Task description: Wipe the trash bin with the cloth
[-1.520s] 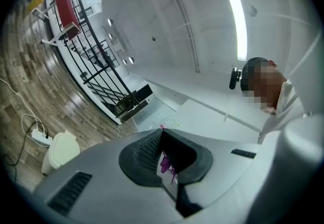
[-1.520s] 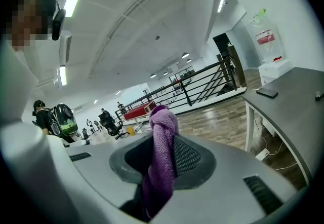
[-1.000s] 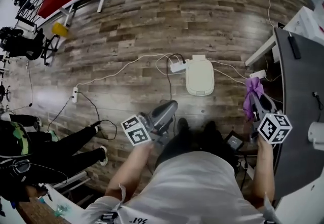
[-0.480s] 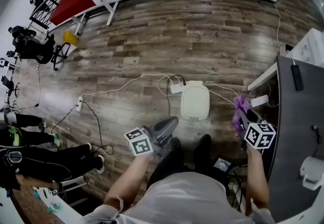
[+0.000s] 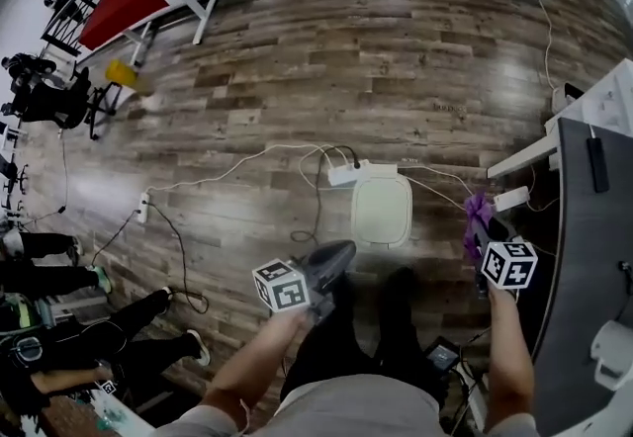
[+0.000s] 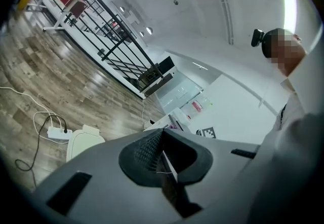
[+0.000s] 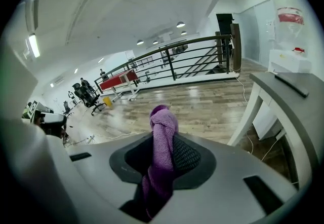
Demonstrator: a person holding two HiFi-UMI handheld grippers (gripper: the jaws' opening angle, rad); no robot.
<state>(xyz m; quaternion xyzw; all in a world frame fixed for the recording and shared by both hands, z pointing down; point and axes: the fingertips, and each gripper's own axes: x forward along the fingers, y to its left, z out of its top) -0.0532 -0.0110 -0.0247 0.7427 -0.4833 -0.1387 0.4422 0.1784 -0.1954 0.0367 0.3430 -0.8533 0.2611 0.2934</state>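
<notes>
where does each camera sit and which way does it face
Head view: on the person's head, facing steeply down at wood floor and trash bin; shows arms, legs, left tongs, right tongs.
Left gripper view: on the left tongs, looking along shut jaws over the floor to a railing; person's shirt at right.
Right gripper view: on the right tongs, looking along jaws shut on a purple cloth toward railing and grey desk; own body unseen.
Shared: trash bin in head and left gripper views.

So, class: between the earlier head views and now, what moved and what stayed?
The left gripper and right gripper have both dropped towards the floor near the trash bin. The right tongs stay clamped on the purple cloth; the left tongs stay shut, empty. The bin has not moved.
</notes>
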